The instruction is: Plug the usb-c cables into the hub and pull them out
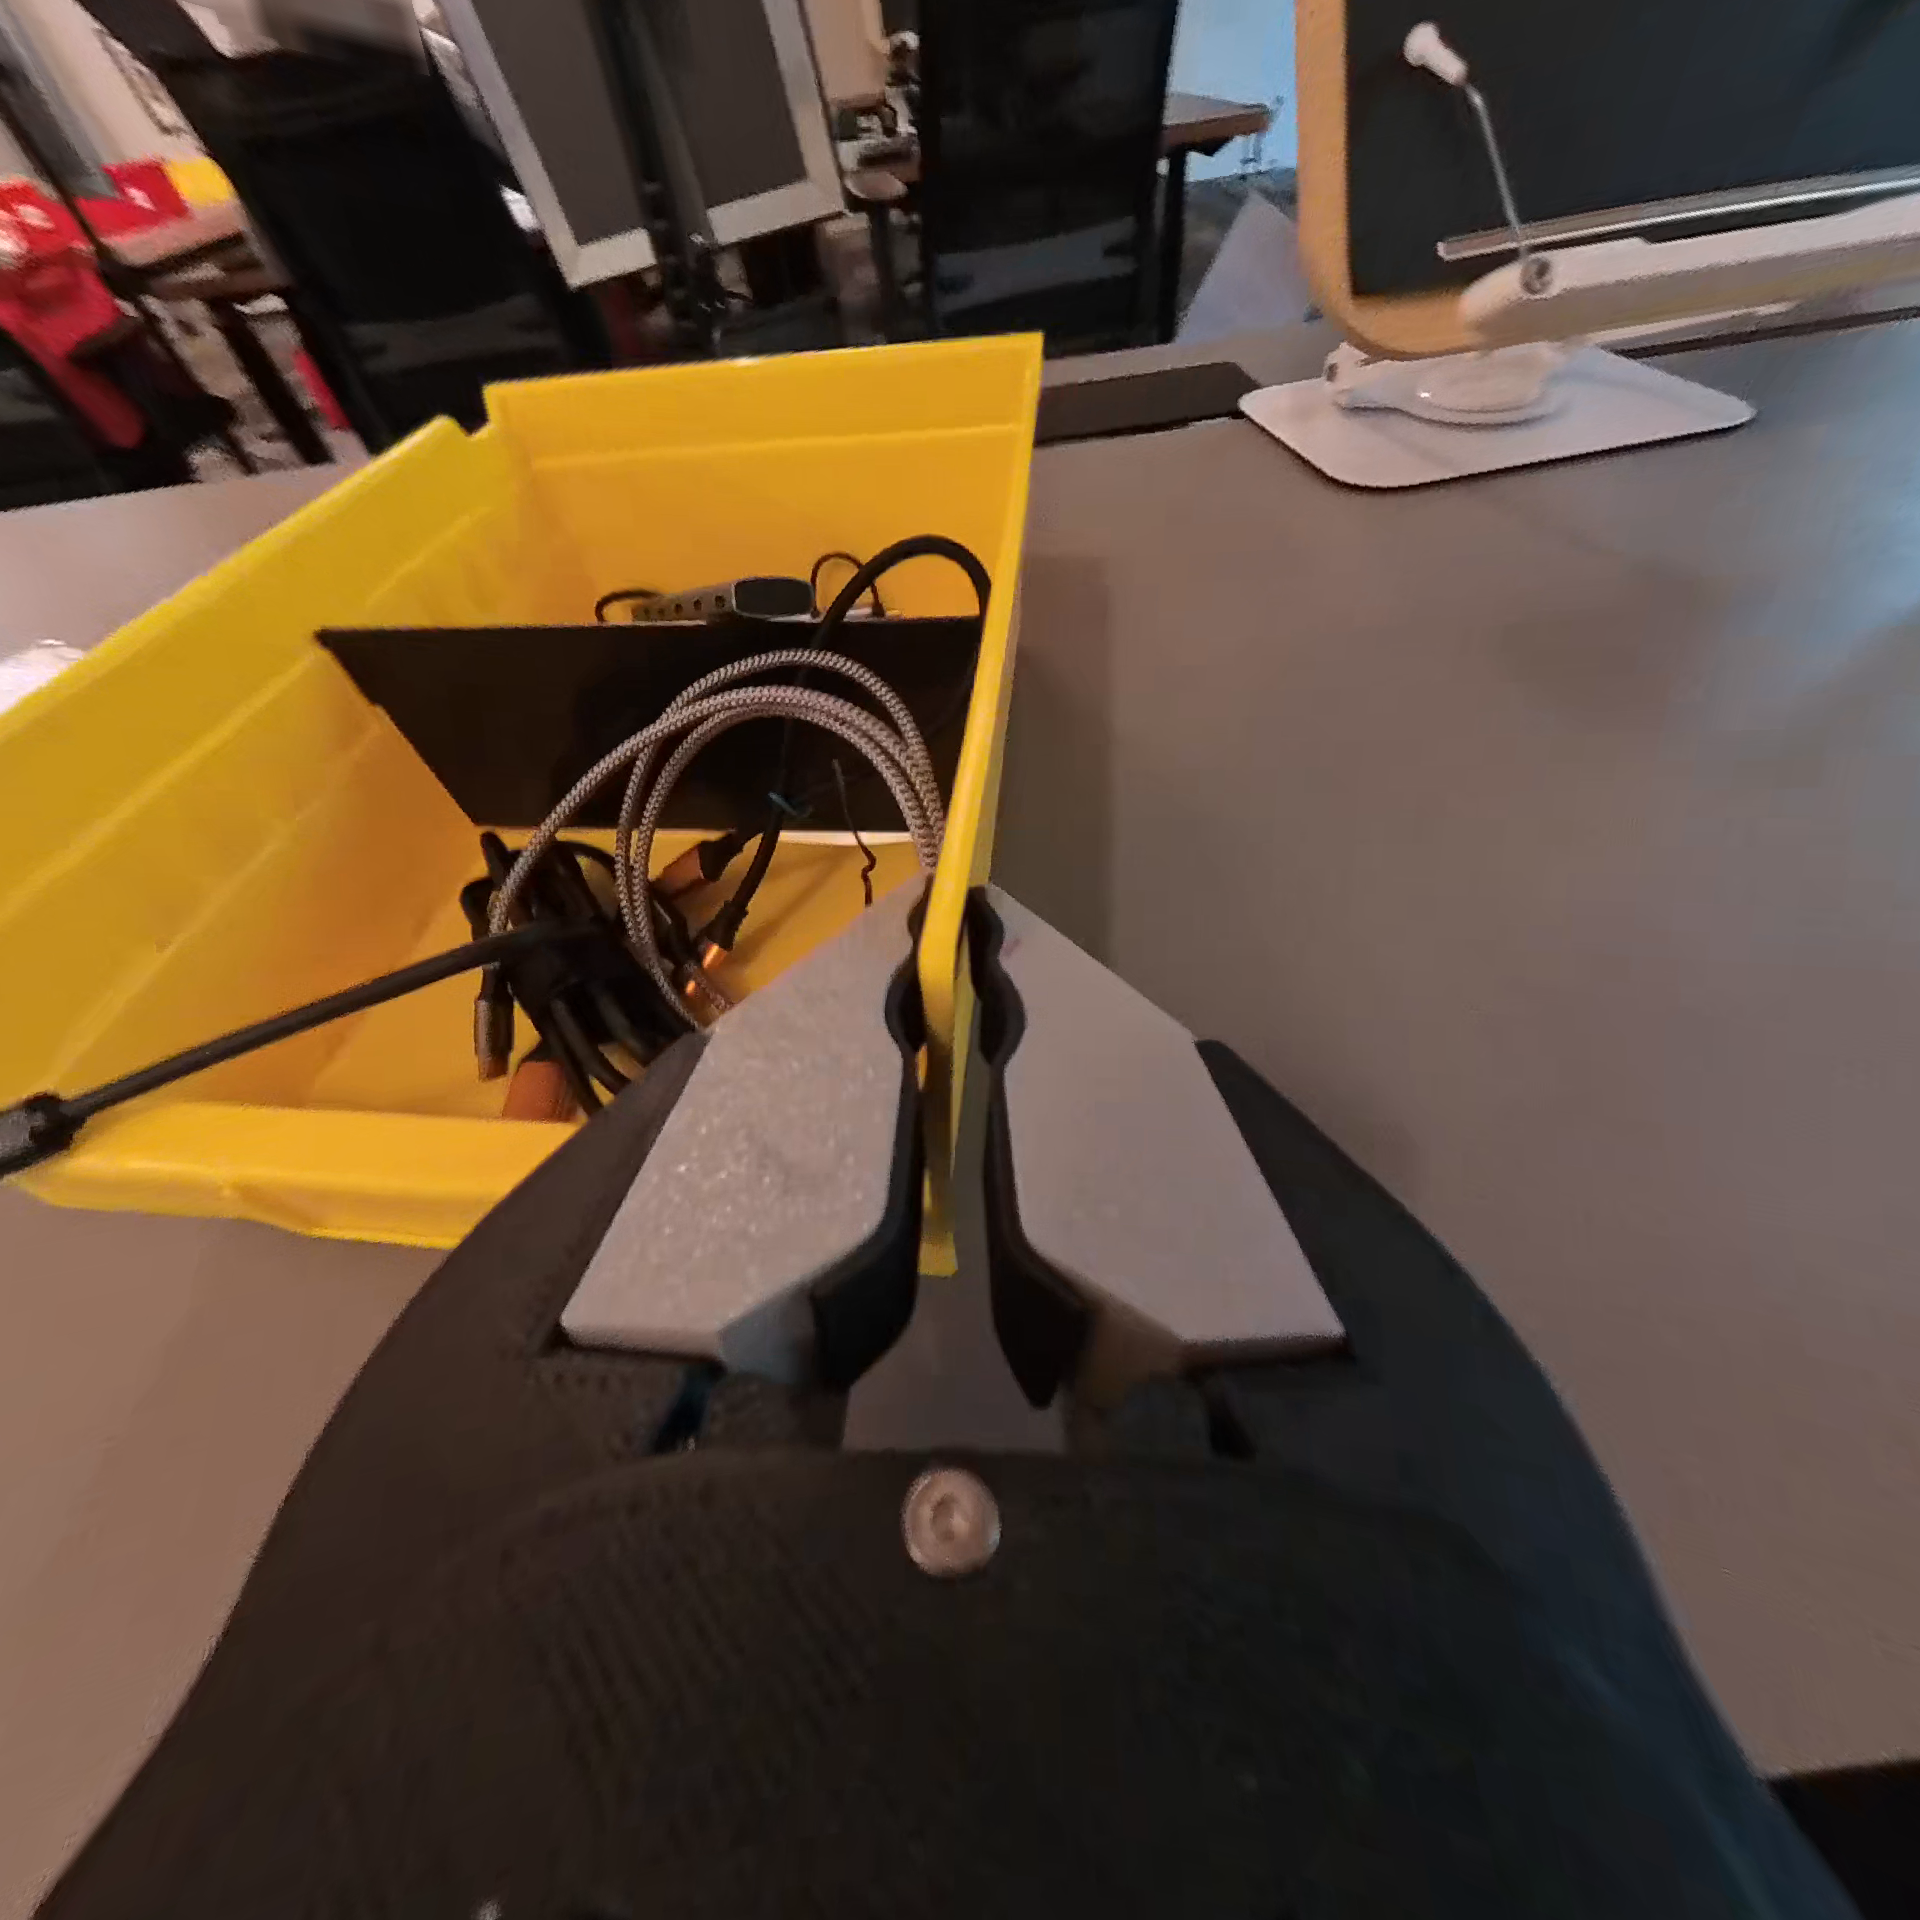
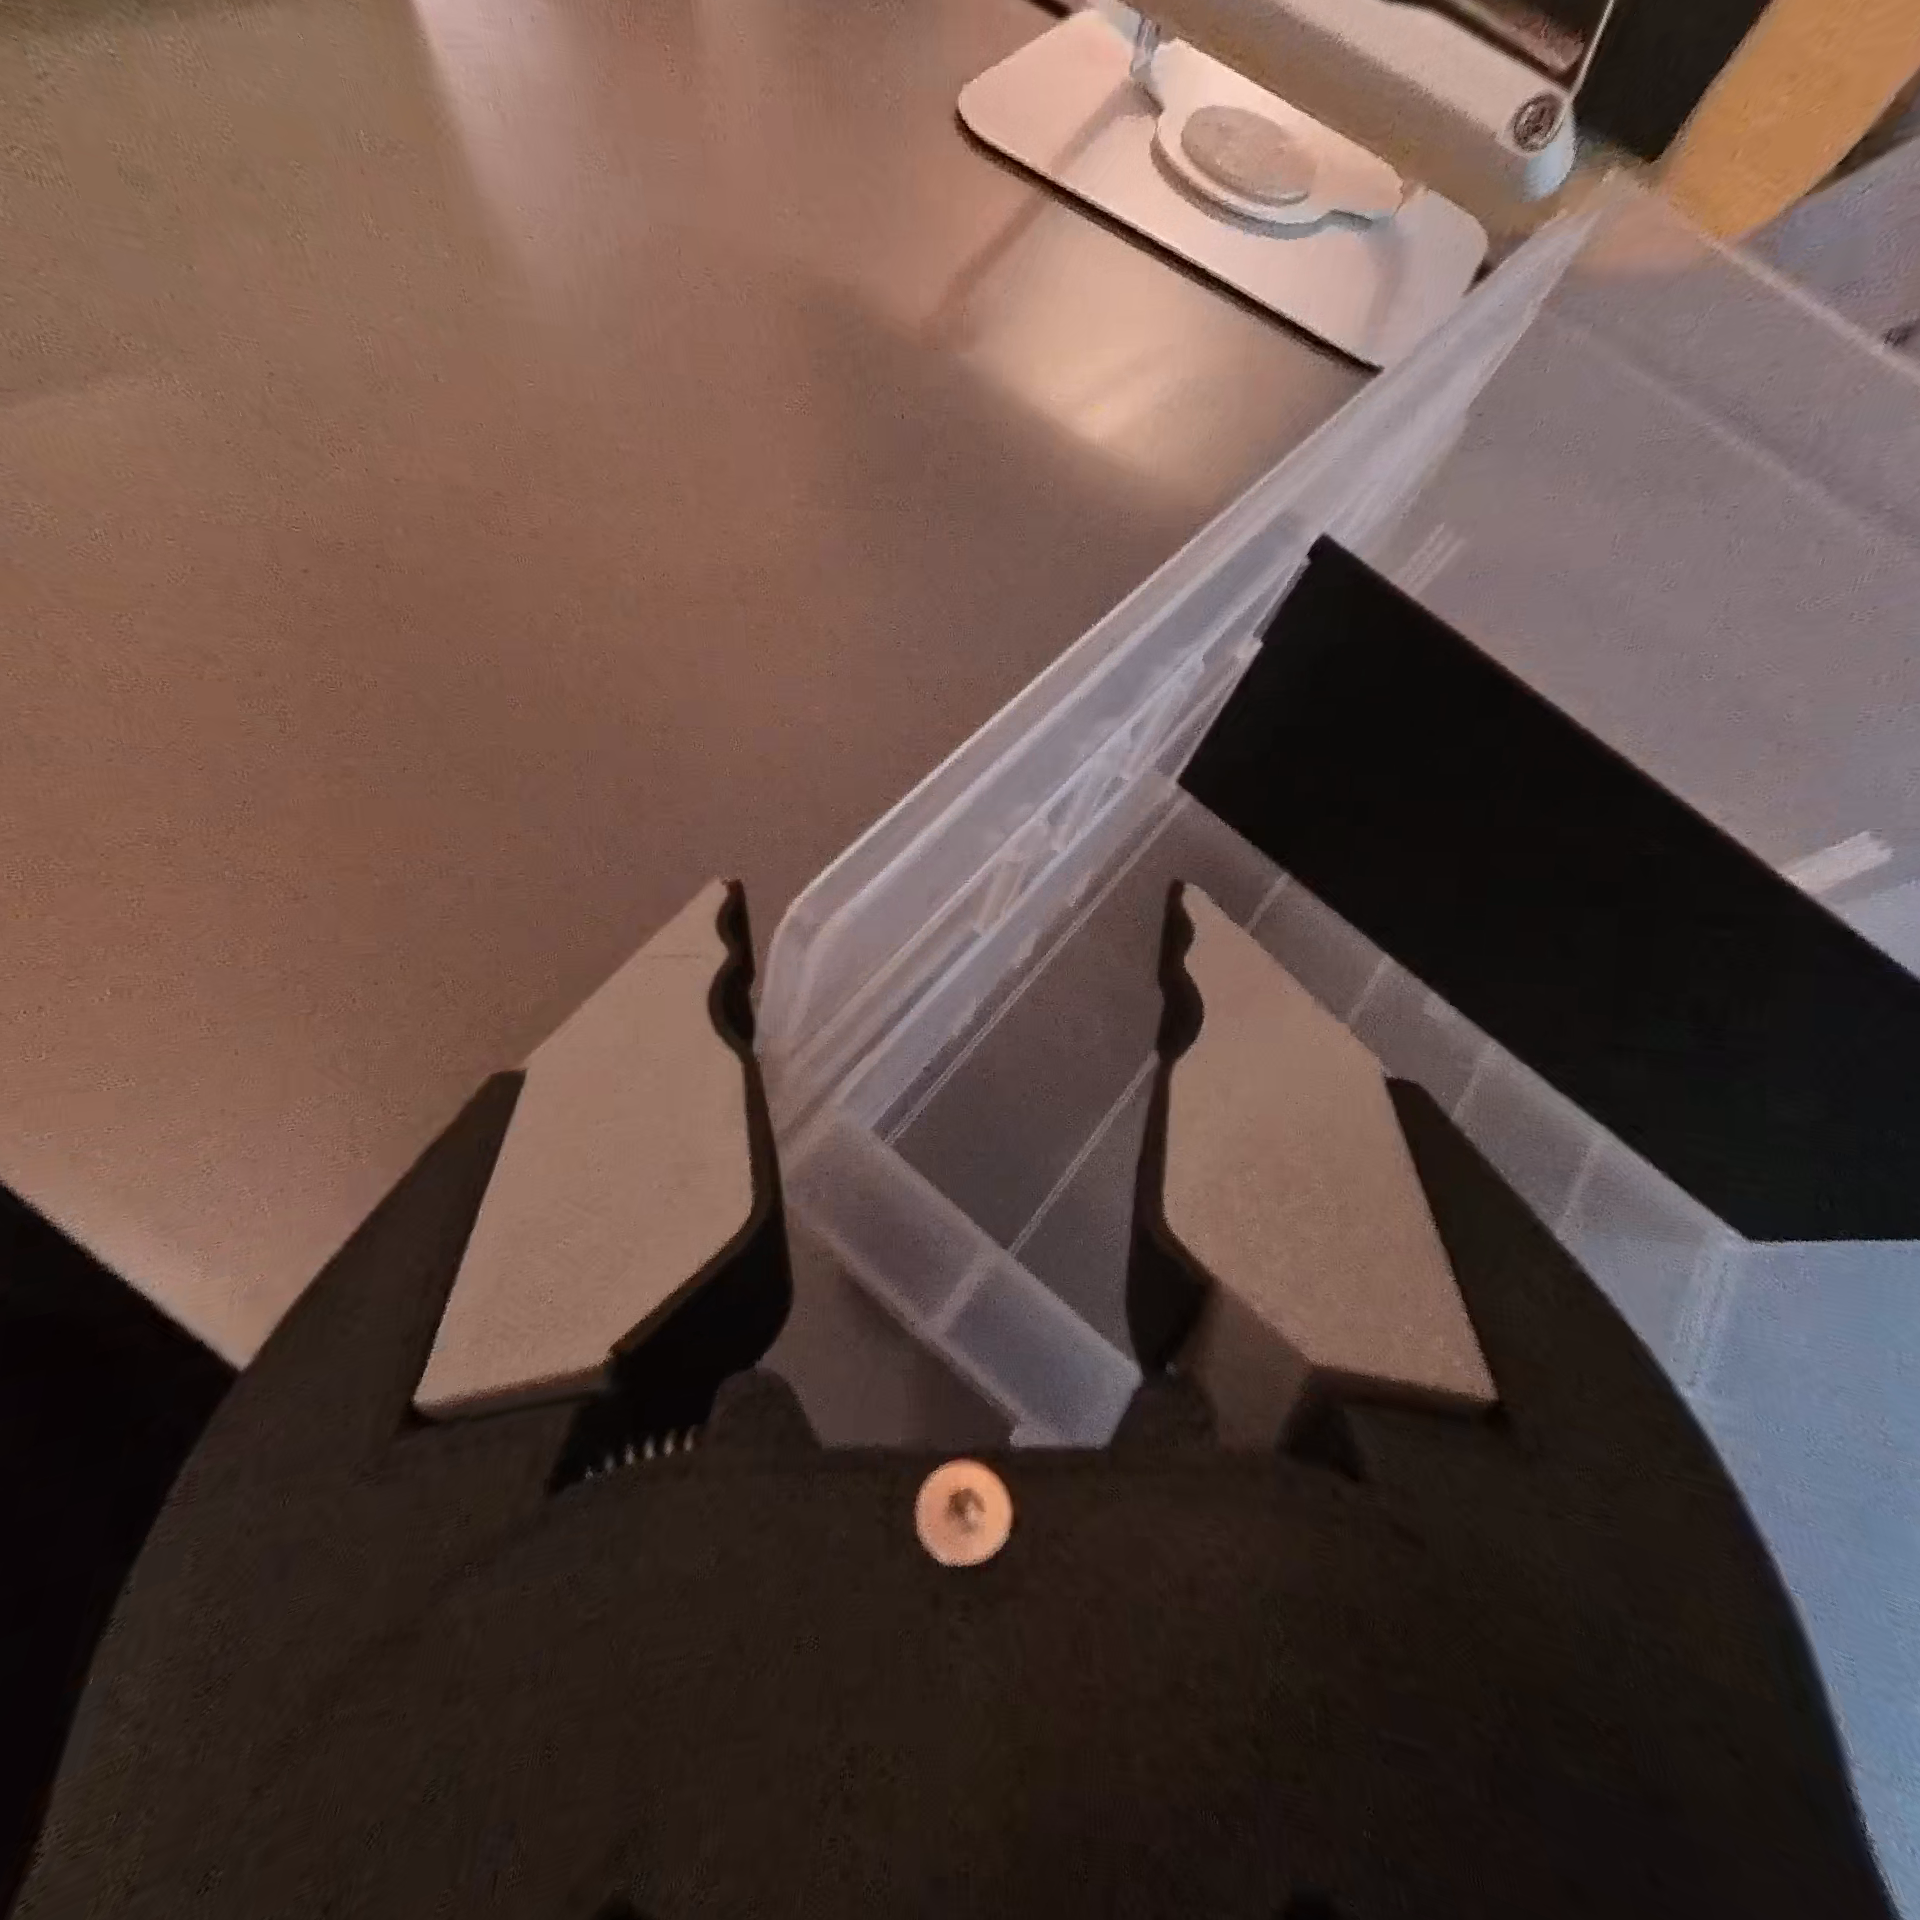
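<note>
The left gripper (image 1: pixel 948 904) is clamped on the right-hand wall of the yellow bin (image 1: pixel 727 447), one finger inside and one outside, jaws nearly together on the thin plastic. Inside the bin, the grey hub (image 1: pixel 750 600) lies at 12 o'clock behind a black divider (image 1: pixel 582 696); braided and black usb-c cables (image 1: pixel 665 831) are heaped at 9 o'clock of the fingertips, and one black cable (image 1: pixel 239 1049) trails out over the front lip toward 8 o'clock. The right gripper (image 2: pixel 951 914) has its jaws apart, straddling the corner rim of a clear plastic bin (image 2: pixel 1039 831) without evident pinching, though motion blur makes contact uncertain; a black divider panel (image 2: pixel 1507 883) stands at 2 o'clock. A monitor stand base (image 1: pixel 1496 416) sits on the grey desk (image 1: pixel 1455 831) at 1 o'clock. Judgement: the bins are being positioned, and no plugging has begun. To do this well, keep the yellow wall gripped firmly and slide the bin rather than lift it, so the cables do not spill, and free the trailing cable before reaching for the hub.
</note>
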`<move>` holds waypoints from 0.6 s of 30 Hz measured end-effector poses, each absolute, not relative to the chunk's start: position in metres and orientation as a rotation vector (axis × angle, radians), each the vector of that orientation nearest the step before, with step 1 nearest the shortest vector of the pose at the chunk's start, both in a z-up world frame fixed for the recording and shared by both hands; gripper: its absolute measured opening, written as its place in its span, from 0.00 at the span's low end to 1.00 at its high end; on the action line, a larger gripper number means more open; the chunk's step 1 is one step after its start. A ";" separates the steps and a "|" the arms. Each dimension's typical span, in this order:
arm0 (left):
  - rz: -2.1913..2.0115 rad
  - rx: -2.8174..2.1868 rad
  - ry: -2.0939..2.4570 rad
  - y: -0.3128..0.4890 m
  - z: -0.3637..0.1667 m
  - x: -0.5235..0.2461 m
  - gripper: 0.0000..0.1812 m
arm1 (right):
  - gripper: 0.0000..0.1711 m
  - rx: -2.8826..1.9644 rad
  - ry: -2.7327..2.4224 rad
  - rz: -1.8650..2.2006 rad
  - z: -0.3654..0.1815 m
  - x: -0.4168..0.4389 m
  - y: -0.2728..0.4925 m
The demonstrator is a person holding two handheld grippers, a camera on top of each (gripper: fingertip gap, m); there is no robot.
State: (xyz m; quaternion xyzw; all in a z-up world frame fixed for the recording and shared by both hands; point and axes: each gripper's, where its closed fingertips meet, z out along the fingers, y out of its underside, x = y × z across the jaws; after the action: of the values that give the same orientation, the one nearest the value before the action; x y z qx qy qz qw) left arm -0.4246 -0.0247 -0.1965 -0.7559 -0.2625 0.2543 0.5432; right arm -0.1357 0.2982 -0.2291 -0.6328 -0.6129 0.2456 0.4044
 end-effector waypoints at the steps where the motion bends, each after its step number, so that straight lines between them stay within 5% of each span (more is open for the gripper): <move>1: 0.638 -1.787 -0.633 -0.027 -0.196 -0.422 0.01 | 0.43 -1.580 -1.539 0.592 -0.231 -0.137 0.300; 7: 0.630 -1.778 -0.664 -0.025 -0.196 -0.418 0.01 | 0.33 -1.539 -1.499 0.567 -0.226 -0.128 0.303; 18: 0.480 -1.838 -0.576 -0.005 -0.197 -0.389 0.27 | 0.04 -1.608 -1.293 0.314 -0.212 -0.055 0.356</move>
State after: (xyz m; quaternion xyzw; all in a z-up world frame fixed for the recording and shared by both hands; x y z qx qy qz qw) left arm -0.3889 -0.0052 -0.1965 -0.7755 -0.2428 0.2024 0.5465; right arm -0.0547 0.3563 -0.2120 -0.6659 -0.5353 0.1300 0.5032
